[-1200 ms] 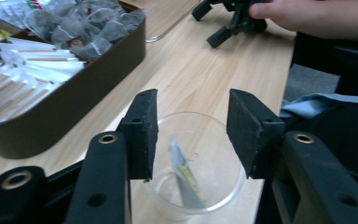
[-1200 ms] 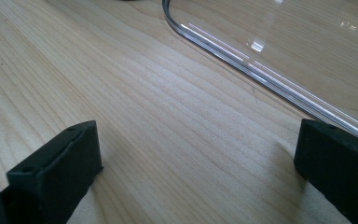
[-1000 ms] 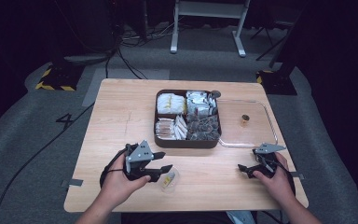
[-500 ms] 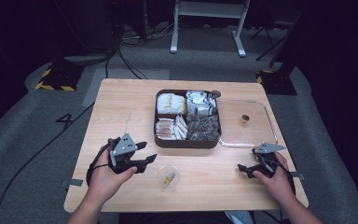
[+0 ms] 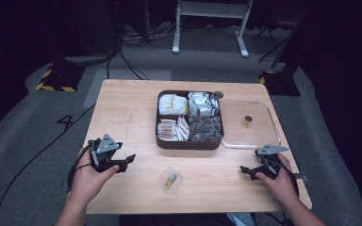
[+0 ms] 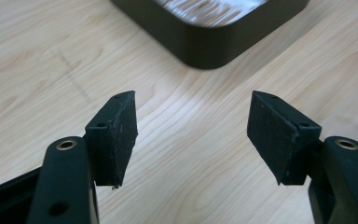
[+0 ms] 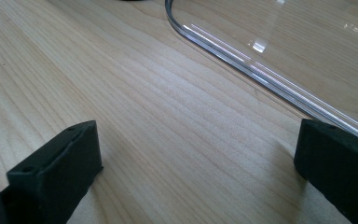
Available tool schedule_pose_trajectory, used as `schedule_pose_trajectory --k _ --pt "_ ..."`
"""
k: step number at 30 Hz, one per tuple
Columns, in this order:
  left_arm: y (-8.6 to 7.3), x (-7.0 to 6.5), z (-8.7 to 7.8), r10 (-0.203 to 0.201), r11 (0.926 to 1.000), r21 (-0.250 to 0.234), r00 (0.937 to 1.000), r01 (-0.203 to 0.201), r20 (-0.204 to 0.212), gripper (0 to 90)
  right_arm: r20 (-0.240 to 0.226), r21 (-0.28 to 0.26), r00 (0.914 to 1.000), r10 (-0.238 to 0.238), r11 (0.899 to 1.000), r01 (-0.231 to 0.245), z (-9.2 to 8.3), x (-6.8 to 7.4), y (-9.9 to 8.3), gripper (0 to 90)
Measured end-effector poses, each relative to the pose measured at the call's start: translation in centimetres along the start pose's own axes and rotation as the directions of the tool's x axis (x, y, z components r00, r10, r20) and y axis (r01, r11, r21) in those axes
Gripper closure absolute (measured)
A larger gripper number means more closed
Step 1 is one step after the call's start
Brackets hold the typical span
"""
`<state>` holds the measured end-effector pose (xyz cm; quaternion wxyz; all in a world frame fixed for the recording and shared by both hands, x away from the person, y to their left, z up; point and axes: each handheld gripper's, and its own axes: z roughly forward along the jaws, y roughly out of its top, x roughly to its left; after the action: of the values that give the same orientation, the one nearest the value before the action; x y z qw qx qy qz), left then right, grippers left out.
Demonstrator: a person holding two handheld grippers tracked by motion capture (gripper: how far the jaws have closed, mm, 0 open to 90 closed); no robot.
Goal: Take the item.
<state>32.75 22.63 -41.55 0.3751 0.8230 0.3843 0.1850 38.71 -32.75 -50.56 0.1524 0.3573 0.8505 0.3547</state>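
Observation:
A dark four-compartment box [image 5: 190,140] of wrapped packets sits mid-table, and its corner [image 6: 214,42] lies ahead of my left jaws. Its clear lid [image 5: 257,136] rests flat to the right with a small brown item [image 5: 248,120] on it. The lid's rim [image 7: 242,60] curves past my right jaws. A small clear cup [image 5: 170,180] holding a yellow packet stands near the front edge. My left gripper [image 5: 127,162] [image 6: 191,135] is open and empty, left of the cup. My right gripper [image 5: 244,170] [image 7: 196,158] is open and empty on the wood below the lid.
The wooden table [image 5: 122,108] stands on grey floor. Cables [image 5: 127,61] and a white stand's legs [image 5: 207,28] lie beyond the far edge. Bare wood spans the left side and the strip between the cup and the box.
My left gripper has drawn back to the left, away from the small clear cup, which stays on the table. The right gripper has not moved.

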Motion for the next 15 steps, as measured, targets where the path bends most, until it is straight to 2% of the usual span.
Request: schedule_pose_trajectory --k 1,3,7,9,12,15 --pt "-0.6 0.7 0.2 -0.016 0.9997 0.02 0.9997 0.017 -0.017 33.8 -0.002 0.0 1.0 -0.001 1.0 0.001 0.0 0.0 0.0 0.6" --pt "-1.1 1.1 0.3 -0.026 0.999 0.034 0.9993 0.027 -0.025 33.4 -0.002 -0.001 1.0 -0.002 1.0 0.002 0.0 0.0 0.0 0.5" --pt "-1.8 1.6 0.6 -0.034 0.9974 0.063 0.9991 0.035 -0.025 32.4 -0.002 -0.001 1.0 -0.002 1.0 0.002 0.0 0.0 0.0 0.5" --pt "-2.5 1.9 1.0 -0.047 0.9933 0.106 0.9989 0.047 -0.005 31.2 -0.002 -0.001 1.0 -0.002 1.0 0.002 0.0 0.0 0.0 0.5" --pt "-3.6 2.3 1.8 -0.067 0.9872 0.143 0.9976 0.069 -0.018 31.4 -0.002 -0.001 1.0 -0.002 1.0 0.002 0.0 0.0 0.0 0.6" --pt "-4.1 2.6 2.2 -0.081 0.9845 0.155 0.9966 0.082 -0.019 31.4 -0.002 -0.001 1.0 -0.002 1.0 0.002 0.0 0.0 0.0 0.5"
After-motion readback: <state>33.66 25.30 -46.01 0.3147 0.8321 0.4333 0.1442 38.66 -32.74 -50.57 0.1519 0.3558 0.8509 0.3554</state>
